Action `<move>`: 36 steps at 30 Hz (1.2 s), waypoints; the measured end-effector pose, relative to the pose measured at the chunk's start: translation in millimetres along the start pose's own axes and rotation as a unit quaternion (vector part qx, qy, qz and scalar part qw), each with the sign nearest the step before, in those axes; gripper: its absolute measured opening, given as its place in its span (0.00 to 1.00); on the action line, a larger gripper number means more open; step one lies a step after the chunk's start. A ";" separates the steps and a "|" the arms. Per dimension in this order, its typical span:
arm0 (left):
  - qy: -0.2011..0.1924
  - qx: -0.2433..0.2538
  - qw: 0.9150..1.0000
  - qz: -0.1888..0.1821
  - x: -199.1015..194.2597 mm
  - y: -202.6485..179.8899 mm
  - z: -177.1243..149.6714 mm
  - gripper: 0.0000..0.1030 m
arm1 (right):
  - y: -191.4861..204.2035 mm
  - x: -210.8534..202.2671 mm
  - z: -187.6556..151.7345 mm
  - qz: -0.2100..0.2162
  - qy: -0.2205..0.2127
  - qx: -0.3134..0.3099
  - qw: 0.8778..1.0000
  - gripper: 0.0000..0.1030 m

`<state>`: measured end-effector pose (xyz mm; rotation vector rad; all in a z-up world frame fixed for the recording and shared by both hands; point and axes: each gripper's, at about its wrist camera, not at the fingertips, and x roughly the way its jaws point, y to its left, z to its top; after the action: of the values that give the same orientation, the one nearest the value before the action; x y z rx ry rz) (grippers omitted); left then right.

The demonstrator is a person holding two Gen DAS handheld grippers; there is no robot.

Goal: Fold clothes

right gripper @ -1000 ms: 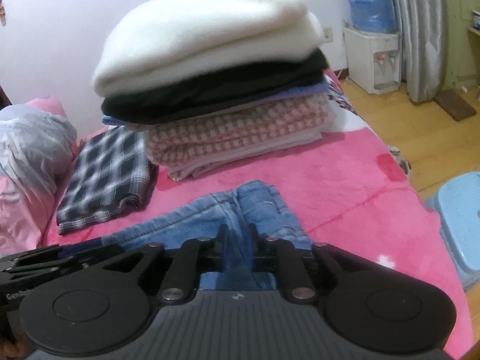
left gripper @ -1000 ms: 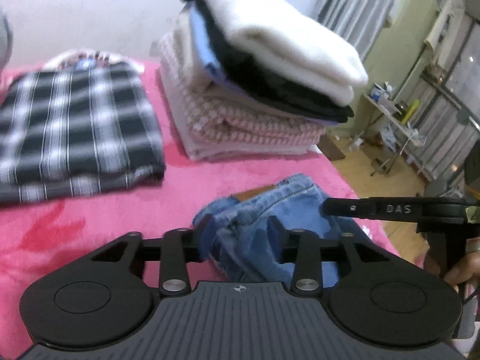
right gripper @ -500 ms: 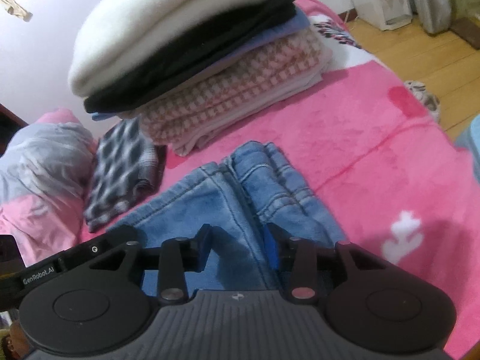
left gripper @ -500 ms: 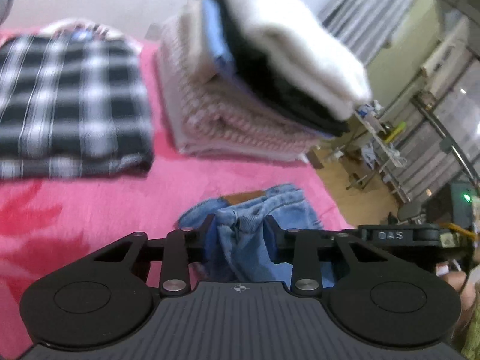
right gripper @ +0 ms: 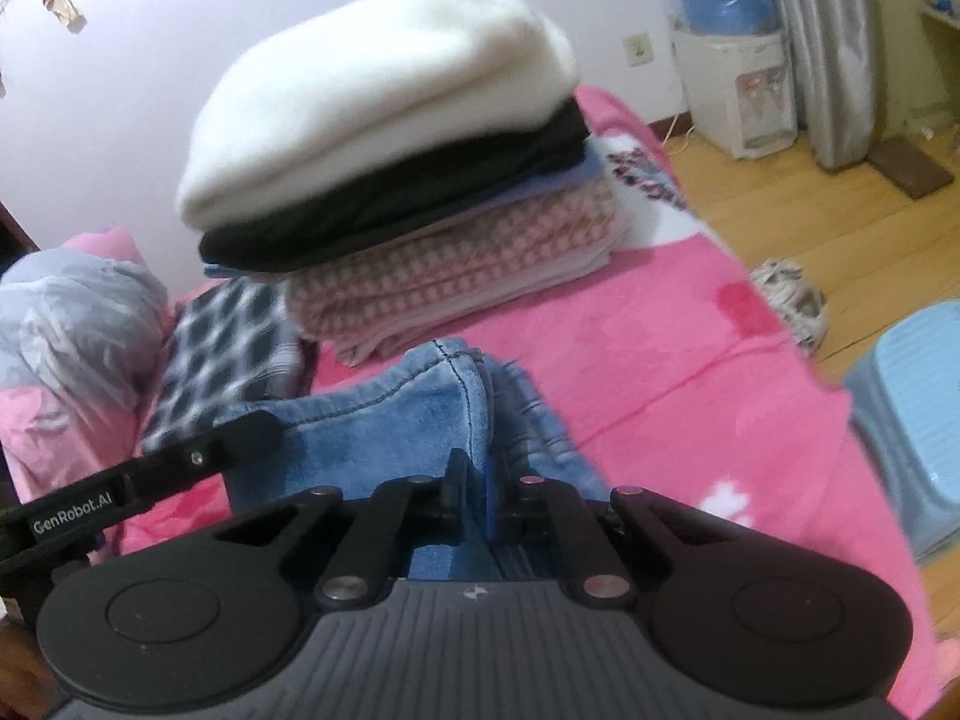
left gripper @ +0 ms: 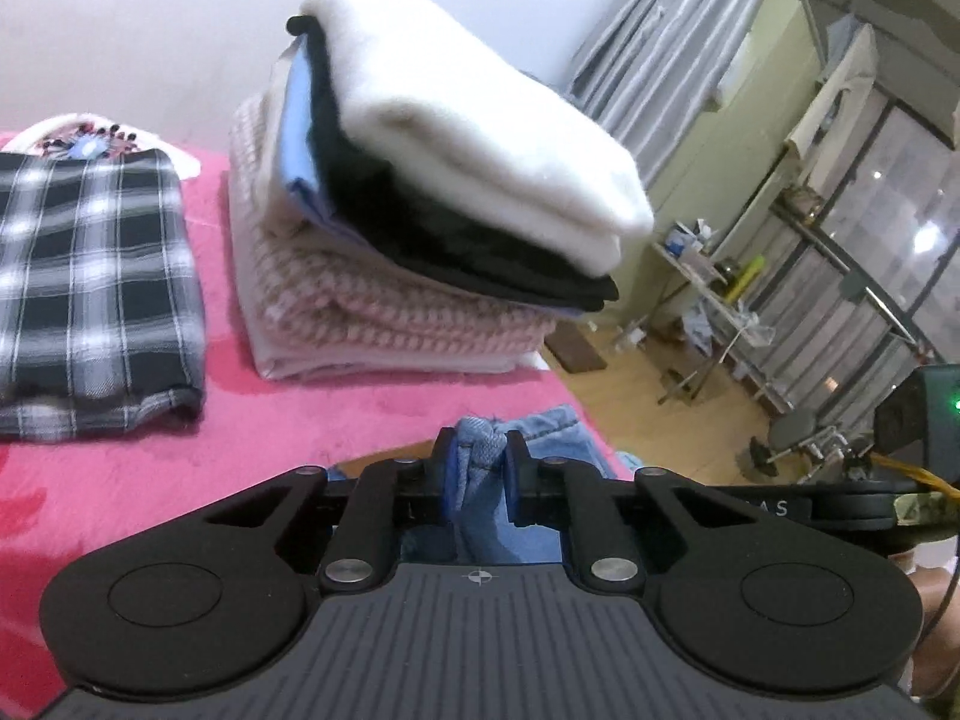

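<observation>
We pinch the crumpled blue denim jeans (left gripper: 480,468) in both our left tongs (left gripper: 478,450) and right tongs (right gripper: 476,474), the tall folded-clothes stack (right gripper: 390,180) lying beyond them.

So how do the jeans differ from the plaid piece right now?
The jeans are plain blue denim, bunched, and pinched by both the left gripper and the right gripper. The plaid piece is black-and-white checked, folded flat, with no gripper on it. Both are over the pink blanket.
</observation>
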<state>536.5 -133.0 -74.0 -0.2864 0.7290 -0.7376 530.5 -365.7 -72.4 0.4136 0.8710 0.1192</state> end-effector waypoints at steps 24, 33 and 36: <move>-0.008 0.087 0.989 0.118 -26.7 8.8 4.0 0.49 | -78.4 -149.2 -51.5 0.029 -0.103 0.223 0.969 0.27; 0.060 0.211 0.974 0.061 -5.6 -46.7 -22.7 0.49 | -89.3 -300.2 -168.7 -0.038 -0.054 0.277 0.959 0.25; 0.100 0.249 0.962 0.055 11.7 -61.2 -38.9 0.49 | -85.8 -295.7 -204.8 -0.069 -0.007 0.274 0.959 0.25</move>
<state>484.5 -184.6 -78.7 0.2895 0.7171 -0.8257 178.6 -461.2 -11.4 0.8671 0.9113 -0.2614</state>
